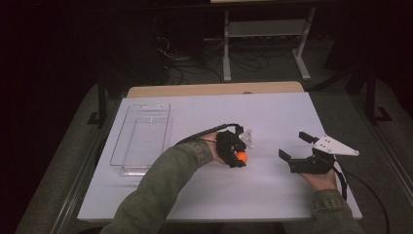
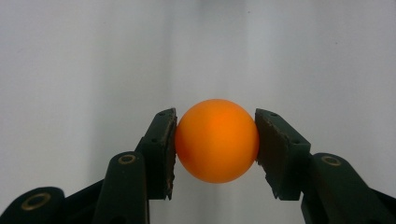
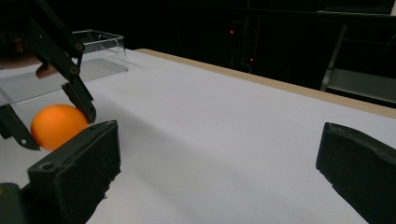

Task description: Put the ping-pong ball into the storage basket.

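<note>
An orange ball (image 2: 216,140) sits squeezed between the two pads of my left gripper (image 2: 215,144), which is shut on it. From above, that gripper (image 1: 238,156) points down over the middle of the white table (image 1: 272,112) with the ball (image 1: 241,156) at its tips. The right gripper view catches the same ball (image 3: 57,124) at far left, held a little above the surface. My right gripper (image 1: 294,145) rests to the right of it, open wide, nothing between its jaws.
A clear plastic tray (image 1: 141,138) lies at the table's left side; its wall (image 3: 100,49) also appears beyond the ball. A metal shelf frame (image 1: 265,34) and cables stand on the dark floor behind the table.
</note>
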A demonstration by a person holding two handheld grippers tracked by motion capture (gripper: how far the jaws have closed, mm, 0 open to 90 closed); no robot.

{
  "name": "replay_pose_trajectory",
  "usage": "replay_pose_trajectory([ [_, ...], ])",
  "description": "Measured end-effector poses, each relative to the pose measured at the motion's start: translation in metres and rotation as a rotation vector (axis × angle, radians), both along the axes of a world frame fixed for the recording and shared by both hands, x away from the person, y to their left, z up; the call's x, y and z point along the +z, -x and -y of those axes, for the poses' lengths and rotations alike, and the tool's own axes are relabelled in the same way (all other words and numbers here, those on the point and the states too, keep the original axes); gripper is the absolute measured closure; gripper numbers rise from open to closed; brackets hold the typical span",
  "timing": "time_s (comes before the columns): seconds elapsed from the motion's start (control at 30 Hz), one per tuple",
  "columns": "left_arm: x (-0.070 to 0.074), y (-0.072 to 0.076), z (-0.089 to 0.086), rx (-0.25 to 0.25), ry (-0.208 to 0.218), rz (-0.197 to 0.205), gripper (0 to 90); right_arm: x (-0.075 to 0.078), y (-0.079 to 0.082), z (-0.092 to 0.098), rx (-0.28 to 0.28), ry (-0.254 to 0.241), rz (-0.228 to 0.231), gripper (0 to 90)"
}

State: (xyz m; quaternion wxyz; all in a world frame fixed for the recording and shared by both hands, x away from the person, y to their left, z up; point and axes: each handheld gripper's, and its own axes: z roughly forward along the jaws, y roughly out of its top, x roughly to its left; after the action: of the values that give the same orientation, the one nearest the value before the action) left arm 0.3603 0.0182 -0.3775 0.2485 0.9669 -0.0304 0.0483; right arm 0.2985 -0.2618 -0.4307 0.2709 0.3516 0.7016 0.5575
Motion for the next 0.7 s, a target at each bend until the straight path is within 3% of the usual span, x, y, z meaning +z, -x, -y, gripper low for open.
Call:
replay_pose_trajectory([
  [0.5, 0.028, -0.001, -0.021, 0.029, 0.001, 0.032, 50.5, 0.001, 0.000, 0.001, -0.006, -0.004, 0.006, 0.0],
  [0.7, 0.042, -0.003, -0.032, 0.053, 0.029, 0.053, 50.5, 0.001, 0.000, 0.001, -0.002, -0.004, 0.007, 0.0],
])
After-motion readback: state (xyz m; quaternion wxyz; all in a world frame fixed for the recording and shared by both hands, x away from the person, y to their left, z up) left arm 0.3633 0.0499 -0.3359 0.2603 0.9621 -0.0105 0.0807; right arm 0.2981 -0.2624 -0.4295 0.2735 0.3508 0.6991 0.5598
